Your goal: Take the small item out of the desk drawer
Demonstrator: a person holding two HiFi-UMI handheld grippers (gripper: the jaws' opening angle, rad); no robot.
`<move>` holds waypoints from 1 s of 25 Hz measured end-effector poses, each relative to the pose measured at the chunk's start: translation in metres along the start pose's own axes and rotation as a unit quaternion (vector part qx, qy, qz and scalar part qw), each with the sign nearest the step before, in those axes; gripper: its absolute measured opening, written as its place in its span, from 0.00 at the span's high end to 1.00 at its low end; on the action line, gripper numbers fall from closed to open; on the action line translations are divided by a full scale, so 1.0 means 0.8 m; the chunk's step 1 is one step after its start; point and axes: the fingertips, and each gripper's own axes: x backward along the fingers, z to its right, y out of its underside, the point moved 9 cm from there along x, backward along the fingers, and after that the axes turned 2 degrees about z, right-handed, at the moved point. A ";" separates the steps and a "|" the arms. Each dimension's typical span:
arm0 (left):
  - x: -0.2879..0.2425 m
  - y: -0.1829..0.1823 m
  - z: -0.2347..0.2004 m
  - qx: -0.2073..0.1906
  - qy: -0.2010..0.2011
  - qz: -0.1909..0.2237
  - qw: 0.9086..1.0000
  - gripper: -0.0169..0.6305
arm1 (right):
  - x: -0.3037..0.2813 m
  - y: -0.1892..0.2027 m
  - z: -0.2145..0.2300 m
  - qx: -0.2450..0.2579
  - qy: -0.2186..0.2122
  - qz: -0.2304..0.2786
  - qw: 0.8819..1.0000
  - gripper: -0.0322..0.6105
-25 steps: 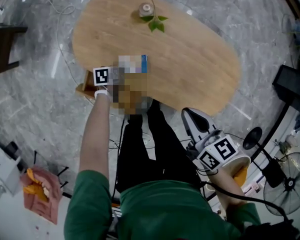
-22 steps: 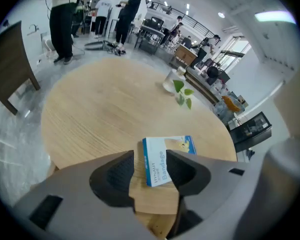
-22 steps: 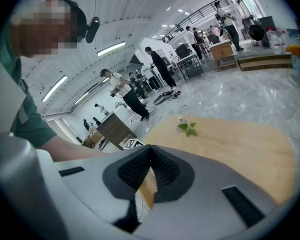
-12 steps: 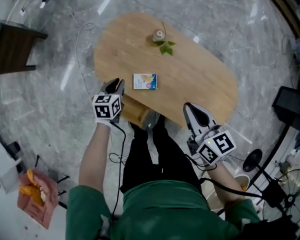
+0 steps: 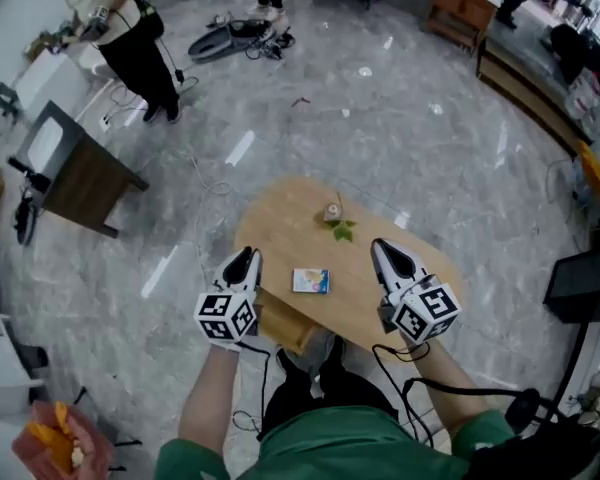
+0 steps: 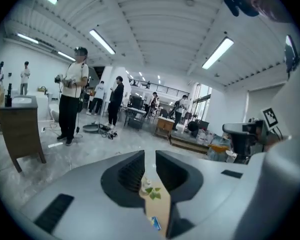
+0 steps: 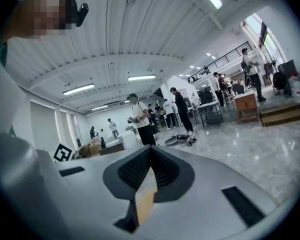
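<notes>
Small box [image 5: 310, 281]: It lies flat on the table top, out of the drawer. The job looks about done.
Drawer [image 5: 283, 325]: It sticks out open under the table's near edge, near the box. It may need a push to close.
Table [image 5: 280, 223]: Oval and wooden.
Little plant [image 5: 335, 218]: It stands at the far side, out of the way.
Left gripper [image 5: 248, 256]: It is up in the air at the left. Its jaws have just been closing, with a thin gap and nothing between them.
Right gripper [image 5: 381, 246]: It is up at the right, jaws together, with nothing in them.
Why: The box is set down, so neither needs to hold it.
</notes>
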 end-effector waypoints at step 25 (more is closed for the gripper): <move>0.167 -0.241 0.105 -0.106 0.017 0.261 0.959 0.85 | 0.061 -0.204 -0.123 0.155 0.018 0.185 0.970 0.92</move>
